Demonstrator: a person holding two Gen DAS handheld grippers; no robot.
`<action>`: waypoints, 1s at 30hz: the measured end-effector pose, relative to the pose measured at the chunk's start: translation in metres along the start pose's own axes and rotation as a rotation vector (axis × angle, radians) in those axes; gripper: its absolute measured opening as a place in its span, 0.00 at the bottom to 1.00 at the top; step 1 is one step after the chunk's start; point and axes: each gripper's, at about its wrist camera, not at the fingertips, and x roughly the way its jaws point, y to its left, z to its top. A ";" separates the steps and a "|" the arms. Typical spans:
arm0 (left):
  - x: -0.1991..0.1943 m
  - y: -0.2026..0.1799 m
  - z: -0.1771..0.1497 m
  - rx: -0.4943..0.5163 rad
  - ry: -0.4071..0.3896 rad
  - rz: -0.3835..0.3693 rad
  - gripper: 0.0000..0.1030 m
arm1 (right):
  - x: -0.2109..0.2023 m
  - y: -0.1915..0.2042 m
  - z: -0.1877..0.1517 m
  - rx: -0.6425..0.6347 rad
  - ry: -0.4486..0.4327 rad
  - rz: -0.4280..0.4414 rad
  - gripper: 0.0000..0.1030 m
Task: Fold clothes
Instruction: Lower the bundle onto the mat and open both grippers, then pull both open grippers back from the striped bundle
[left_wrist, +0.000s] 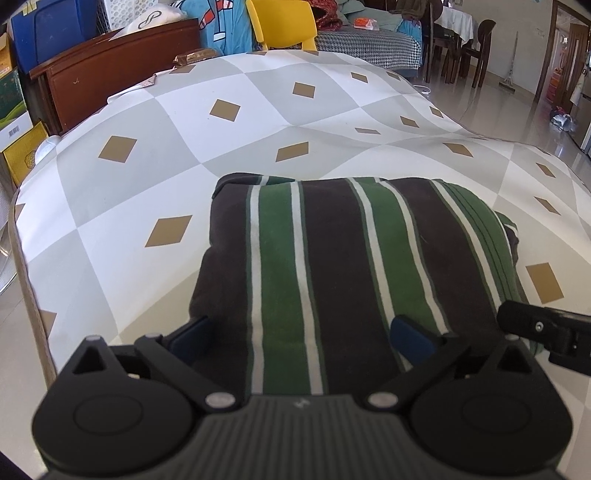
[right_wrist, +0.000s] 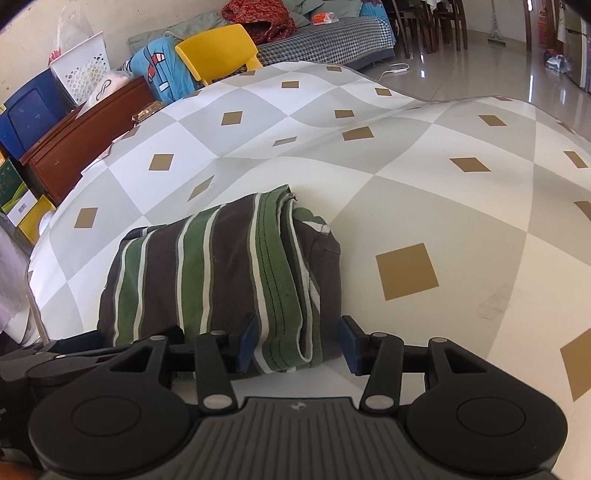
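right wrist view — yellow chair (right_wrist: 218, 51) beyond folded striped shirt (right_wrist: 221, 273) — open right tool (right_wrist: 299, 341)

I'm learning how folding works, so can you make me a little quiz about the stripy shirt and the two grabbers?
1. True or false: the folded striped garment lies on the checked tablecloth.
2. Which stripe colours run across the dark cloth? A) red and blue B) green and white C) yellow and pink
3. Fill in: the left gripper and the right gripper both have their fingers spread ____ around the near edge of the garment.

Key: 1 true. 2 B. 3 open; neither is clamped on the cloth.
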 end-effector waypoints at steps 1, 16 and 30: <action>-0.001 0.000 0.000 0.000 0.006 0.001 1.00 | -0.003 -0.001 0.000 0.003 0.008 -0.011 0.46; -0.027 -0.016 -0.012 -0.056 0.120 0.040 1.00 | -0.029 -0.012 -0.013 -0.041 0.069 -0.081 0.47; -0.046 -0.038 -0.025 -0.046 0.174 0.100 1.00 | -0.045 -0.016 -0.014 -0.053 0.060 -0.056 0.47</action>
